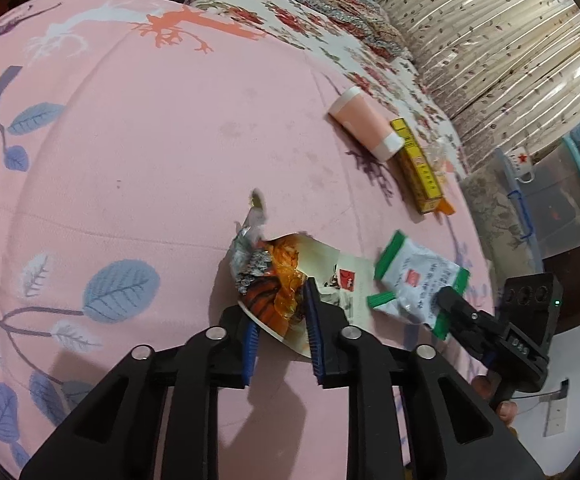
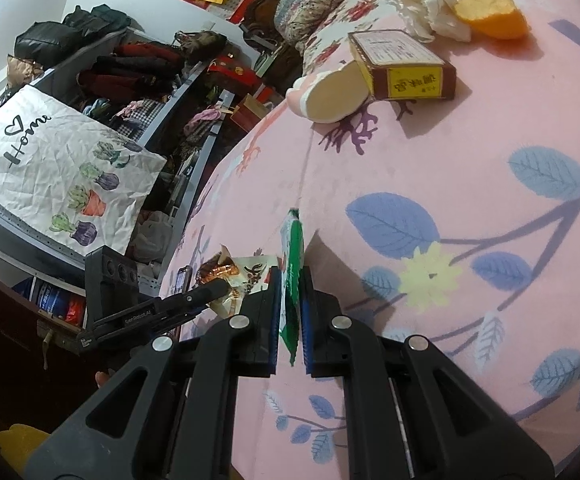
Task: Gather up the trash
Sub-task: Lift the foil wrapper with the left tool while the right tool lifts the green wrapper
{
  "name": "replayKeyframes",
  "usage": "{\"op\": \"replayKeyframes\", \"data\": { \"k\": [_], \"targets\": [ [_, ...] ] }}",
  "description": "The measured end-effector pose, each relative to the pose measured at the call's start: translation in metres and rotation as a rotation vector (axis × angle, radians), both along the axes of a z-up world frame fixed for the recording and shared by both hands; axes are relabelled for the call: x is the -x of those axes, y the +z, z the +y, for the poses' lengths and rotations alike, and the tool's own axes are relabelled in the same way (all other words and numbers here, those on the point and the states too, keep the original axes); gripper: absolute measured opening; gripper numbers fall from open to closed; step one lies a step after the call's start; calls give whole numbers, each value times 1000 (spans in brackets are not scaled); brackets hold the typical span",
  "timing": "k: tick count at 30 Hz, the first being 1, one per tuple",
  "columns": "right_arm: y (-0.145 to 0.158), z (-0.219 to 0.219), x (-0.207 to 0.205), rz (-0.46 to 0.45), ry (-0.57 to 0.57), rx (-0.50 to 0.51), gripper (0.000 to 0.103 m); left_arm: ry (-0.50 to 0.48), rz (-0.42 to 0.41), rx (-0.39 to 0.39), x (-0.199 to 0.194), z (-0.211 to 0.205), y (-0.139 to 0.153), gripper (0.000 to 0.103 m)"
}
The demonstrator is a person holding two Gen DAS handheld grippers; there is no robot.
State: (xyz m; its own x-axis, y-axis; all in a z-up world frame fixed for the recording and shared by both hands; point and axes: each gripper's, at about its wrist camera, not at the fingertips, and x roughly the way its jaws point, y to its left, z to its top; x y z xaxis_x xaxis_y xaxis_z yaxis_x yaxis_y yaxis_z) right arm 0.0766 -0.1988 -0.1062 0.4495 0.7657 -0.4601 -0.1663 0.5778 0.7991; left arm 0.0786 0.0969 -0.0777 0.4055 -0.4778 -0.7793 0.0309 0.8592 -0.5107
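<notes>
On the pink bedspread (image 1: 149, 168) my left gripper (image 1: 281, 320) is shut on a crumpled bundle of orange and silver wrappers (image 1: 267, 272), held together with a white printed packet. Just to its right, a green and white sachet (image 1: 410, 280) is pinched at its lower corner by my right gripper (image 1: 450, 304). In the right wrist view, that sachet (image 2: 292, 256) stands edge-on between the blue pads of the right gripper (image 2: 290, 300), which is shut on it. The left gripper (image 2: 217, 288) shows at the left, holding the wrapper bundle (image 2: 225, 270).
Farther up the bed lie a tipped pink paper cup (image 1: 366, 128) and a yellow box (image 1: 420, 168). The right wrist view adds a crumpled white plastic bag (image 2: 418, 4) and an orange piece (image 2: 490, 8). Plastic storage bins (image 1: 558, 192) and cluttered shelves (image 2: 129, 80) flank the bed.
</notes>
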Motion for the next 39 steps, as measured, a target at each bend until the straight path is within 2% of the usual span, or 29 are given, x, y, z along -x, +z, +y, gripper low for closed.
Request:
{"op": "replayKeyframes", "data": {
  "k": [5, 9, 16, 18, 20, 21, 25, 28, 34, 36, 38, 39],
  "targets": [
    [10, -2, 2, -33, 5, -9, 11, -17, -34, 45, 3, -2, 13, 10],
    [16, -5, 4, -53, 2, -22, 11, -27, -55, 44, 5, -6, 21, 9],
    [12, -1, 6, -50, 5, 27, 11, -15, -17, 37, 2, -7, 12, 11],
    [11, 2, 7, -51, 4, 56, 11, -17, -12, 37, 2, -6, 11, 18],
    [10, 3, 6, -48, -1, 77, 13, -17, -11, 38, 3, -7, 10, 41],
    [9, 3, 6, -46, -8, 80, 14, -15, -17, 35, 3, -7, 11, 45],
    [5, 1, 5, -25, -19, 78, 14, -30, -19, 34, 1, -12, 10, 47],
    [-1, 0, 2, 0, -23, 74, 14, -34, -3, 43, -1, -13, 5, 53],
    [-6, 3, 0, 17, -18, 82, 14, -50, 2, 52, -2, -18, 2, 58],
    [-8, 5, -1, 22, -14, 92, 18, -52, 1, 54, -2, -18, 2, 60],
    [-9, 5, 0, 15, -21, 91, 43, -55, 0, 55, -1, -19, 2, 62],
    [-5, 5, 2, -11, -26, 93, 49, -57, -1, 55, -1, -19, 2, 62]
  ]
}}
